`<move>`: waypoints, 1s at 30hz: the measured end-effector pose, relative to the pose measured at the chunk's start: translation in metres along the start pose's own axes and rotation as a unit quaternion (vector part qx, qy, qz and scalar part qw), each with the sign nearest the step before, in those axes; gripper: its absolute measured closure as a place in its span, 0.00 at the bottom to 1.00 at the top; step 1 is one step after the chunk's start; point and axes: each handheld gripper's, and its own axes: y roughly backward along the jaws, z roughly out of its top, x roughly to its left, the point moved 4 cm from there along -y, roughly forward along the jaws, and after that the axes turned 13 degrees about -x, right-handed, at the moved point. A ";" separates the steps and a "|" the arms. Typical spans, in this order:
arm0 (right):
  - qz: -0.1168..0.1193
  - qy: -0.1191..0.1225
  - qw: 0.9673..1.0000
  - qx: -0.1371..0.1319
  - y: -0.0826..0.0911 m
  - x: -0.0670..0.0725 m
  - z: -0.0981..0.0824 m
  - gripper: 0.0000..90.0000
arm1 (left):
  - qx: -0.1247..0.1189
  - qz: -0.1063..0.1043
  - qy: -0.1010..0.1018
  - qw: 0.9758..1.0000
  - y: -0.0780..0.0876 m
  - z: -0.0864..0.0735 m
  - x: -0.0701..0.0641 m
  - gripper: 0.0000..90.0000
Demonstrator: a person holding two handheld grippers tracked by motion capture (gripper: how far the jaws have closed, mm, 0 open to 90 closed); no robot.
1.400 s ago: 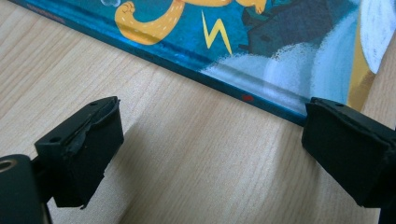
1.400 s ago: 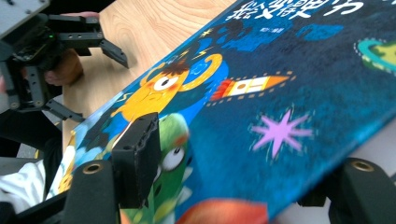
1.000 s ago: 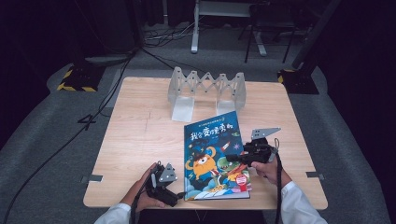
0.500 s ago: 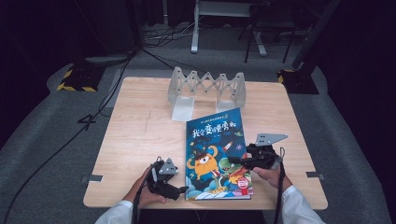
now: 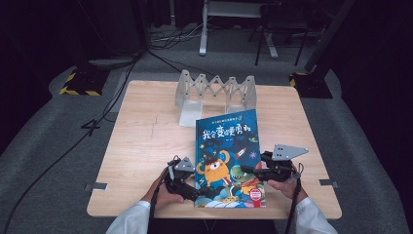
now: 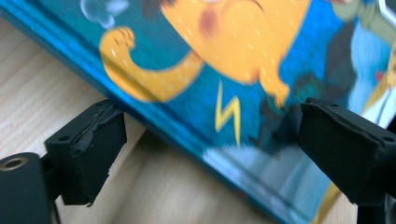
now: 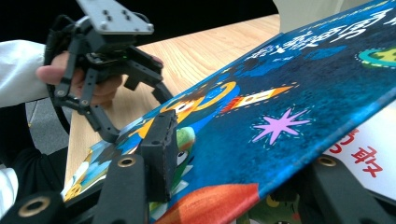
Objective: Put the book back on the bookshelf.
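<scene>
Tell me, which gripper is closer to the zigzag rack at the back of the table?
The right gripper, just barely. It sits slightly farther up the picture book, toward the rack. The left gripper is lower, at the book's near-left edge.

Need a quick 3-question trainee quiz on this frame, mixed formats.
1. True or false: the right claw has the book's front cover lifted.
2. What stands behind the book on the table? A) folding rack B) mug C) lamp
3. Fill in: the left claw's jaws straddle the book's ____ edge.

Key: 1 true, a page shows under the cover in the right gripper view. 2 A, the rack. 3 spine.
</scene>
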 end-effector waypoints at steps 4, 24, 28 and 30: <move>0.003 0.011 1.000 -0.007 0.000 0.002 0.001 0.58 | -0.025 -0.013 0.026 0.999 -0.004 0.007 0.008 0.07; 0.022 0.024 0.999 -0.003 0.002 0.003 0.004 0.63 | -0.137 0.012 0.014 0.990 0.023 0.043 0.027 0.36; 0.014 0.027 1.000 -0.005 0.003 0.002 0.006 0.63 | -0.146 0.019 -0.021 0.989 0.037 0.050 0.016 0.40; 0.011 0.029 0.999 -0.007 0.004 0.002 0.007 0.63 | -0.150 0.028 -0.040 0.987 0.042 0.053 0.009 0.40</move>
